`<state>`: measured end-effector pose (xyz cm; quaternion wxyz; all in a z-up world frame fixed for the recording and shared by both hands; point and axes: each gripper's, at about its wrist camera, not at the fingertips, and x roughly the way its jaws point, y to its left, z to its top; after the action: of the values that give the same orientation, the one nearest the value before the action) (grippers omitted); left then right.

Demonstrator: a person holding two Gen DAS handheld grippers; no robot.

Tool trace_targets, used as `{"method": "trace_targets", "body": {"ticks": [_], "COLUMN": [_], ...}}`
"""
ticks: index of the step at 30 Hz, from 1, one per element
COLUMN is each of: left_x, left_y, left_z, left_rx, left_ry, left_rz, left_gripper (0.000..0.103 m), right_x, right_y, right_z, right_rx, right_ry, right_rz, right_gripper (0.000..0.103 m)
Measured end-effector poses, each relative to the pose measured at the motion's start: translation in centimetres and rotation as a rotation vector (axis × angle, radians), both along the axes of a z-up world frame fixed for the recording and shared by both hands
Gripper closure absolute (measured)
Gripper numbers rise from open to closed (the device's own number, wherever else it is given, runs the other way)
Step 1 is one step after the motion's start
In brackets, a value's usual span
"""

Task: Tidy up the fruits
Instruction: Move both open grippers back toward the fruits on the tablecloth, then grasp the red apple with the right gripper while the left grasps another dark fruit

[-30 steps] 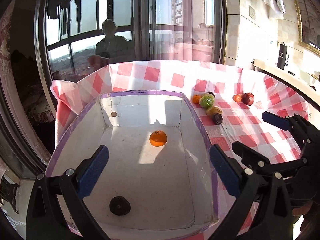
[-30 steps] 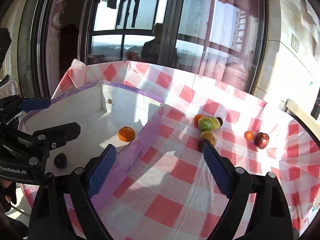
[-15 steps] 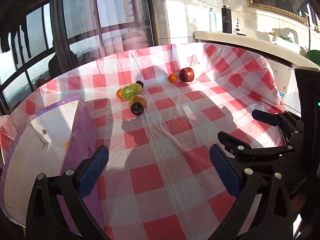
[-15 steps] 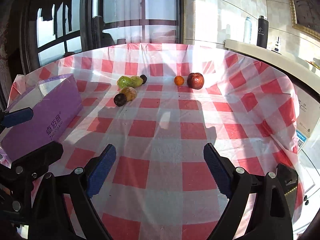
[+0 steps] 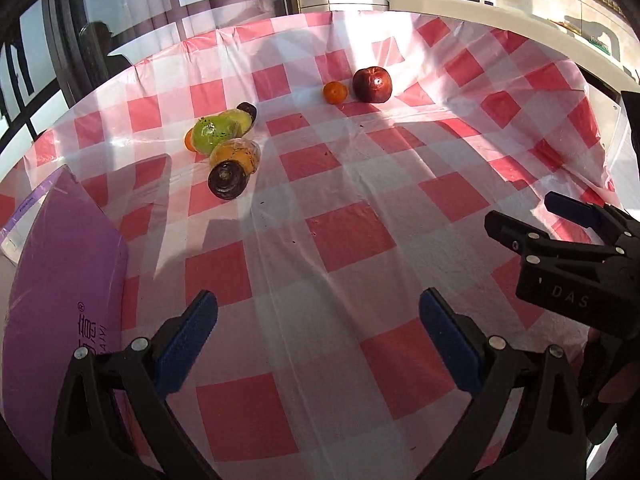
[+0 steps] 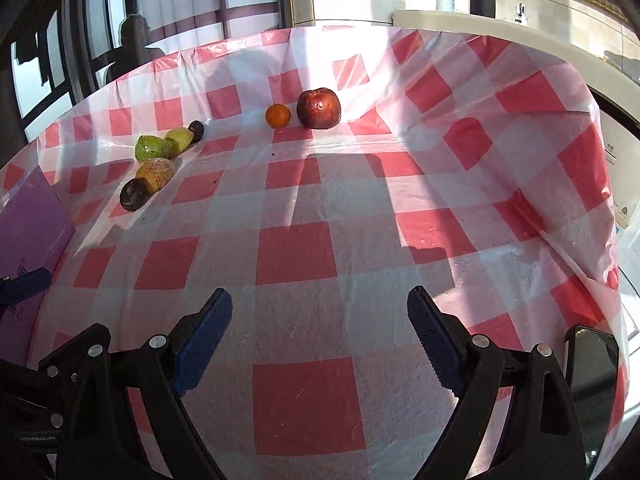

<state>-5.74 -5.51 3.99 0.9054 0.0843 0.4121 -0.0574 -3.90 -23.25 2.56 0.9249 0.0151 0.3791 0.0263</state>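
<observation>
Both tongs hung open and empty — left gripper (image 5: 318,332), right gripper (image 6: 320,334). The fruit pile (image 5: 224,148) lay at eleven o'clock, nearer the left; the apple (image 6: 319,108) at twelve.

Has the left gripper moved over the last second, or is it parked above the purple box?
Yes. The left gripper has swung right, away from the purple box, which now sits at the view's left edge, toward the fruit pile.

The left tongs (image 5: 318,336) hang spread and empty over the checked tablecloth (image 5: 348,236), fruits (image 5: 230,148) far ahead.
</observation>
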Motion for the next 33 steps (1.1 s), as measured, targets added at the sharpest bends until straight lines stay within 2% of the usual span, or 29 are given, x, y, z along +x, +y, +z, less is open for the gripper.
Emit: {"method": "trace_targets", "body": {"ticks": [4,9,11,18,25,28,33], "left_x": [2.1,4.5,5.5,8.3,11.4,12.4,13.1], "left_y": [0.2,0.8,1.3,4.0,6.4,7.6,8.6], "left_z": [-0.8,-1.9,-2.4,-3.6,-3.6,-3.3,-3.2], "left_rx": [-0.009,-0.018,-0.024,-0.088,-0.146,-0.18,-0.213], "left_ry": [0.025,0.059,0.075,0.122,0.098,0.085,0.071], "left_rz": [0.008,0.026,0.044,0.127,0.248,0.301,0.325], "left_gripper": [0.002,0.002,0.002,0.002,0.002,0.002,0.002], "right_x": [3.0,7.8,9.9,16.5,24.4,26.5,29.7], "right_y": [-0.1,0.4,0.7,1.6,0.9,1.0,0.9], "right_z": [0.0,-0.9,-1.3,-1.8,-2.1,-2.1,-2.2], "right_rx": [-0.02,-0.039,-0.037,-0.048,-0.028,-0.016,-0.037], "right_ry": [0.017,0.083,0.117,0.147,0.17,0.162,0.168], "right_rz": [0.009,0.042,0.051,0.08,0.018,0.025,0.001], "right_gripper": [0.017,0.017,0.017,0.017,0.017,0.015,0.015]}}
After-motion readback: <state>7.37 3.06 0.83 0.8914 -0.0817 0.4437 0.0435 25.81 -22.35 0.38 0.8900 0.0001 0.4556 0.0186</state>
